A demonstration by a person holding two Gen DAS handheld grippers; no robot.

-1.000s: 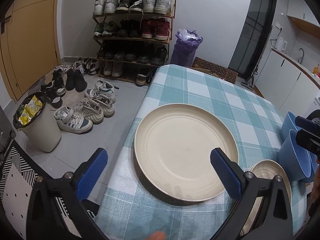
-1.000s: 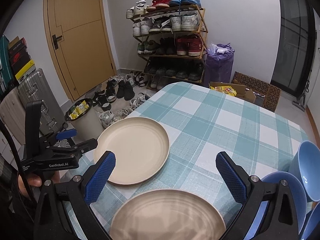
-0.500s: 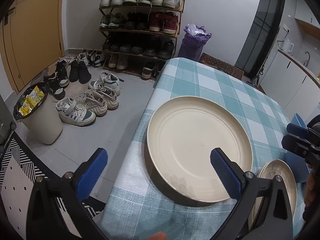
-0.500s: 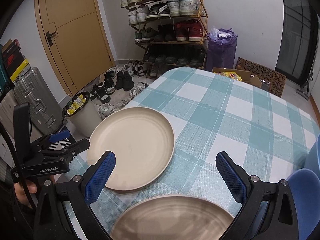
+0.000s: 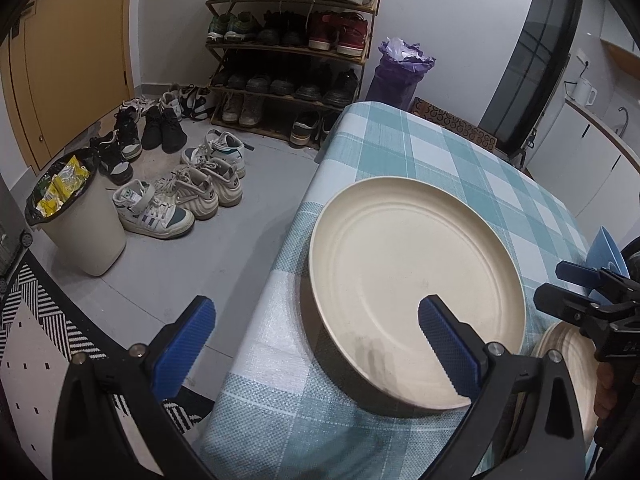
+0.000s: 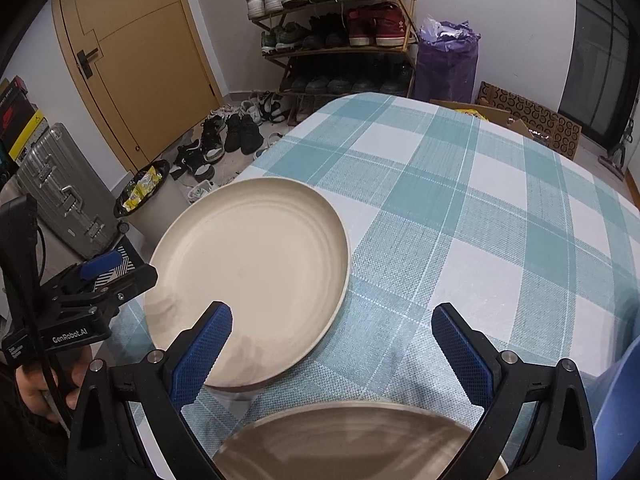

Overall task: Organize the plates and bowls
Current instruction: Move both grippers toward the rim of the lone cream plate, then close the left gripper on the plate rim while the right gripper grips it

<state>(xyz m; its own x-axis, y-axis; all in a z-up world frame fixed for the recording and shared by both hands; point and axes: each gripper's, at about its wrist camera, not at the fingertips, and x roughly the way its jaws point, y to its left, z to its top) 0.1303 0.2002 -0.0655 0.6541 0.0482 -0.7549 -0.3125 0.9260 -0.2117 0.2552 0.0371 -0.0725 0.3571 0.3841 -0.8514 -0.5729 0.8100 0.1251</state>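
I hold a two-finger gripper in each hand above a table with a teal and white checked cloth. Everything here is placed relative to the big cream plate, which lies flat near the table's left edge.

Left of the plate, beyond the table edge, the floor holds a bin and loose shoes, with a shoe rack behind them.

My left gripper hovers at the plate's near left rim with its fingers spread wide and nothing between them; one blue pad hangs off the table, the other sits over the plate. I judge this straddling stance is meant to bring the rim between the pads.

Just right of the plate, nearer me, lies a second cream plate, partly hidden. My right gripper hangs above it, fingers also wide apart and empty, probably waiting to take or receive a plate.

Farther right of the plate, a blue bowl shows at the frame's edge.
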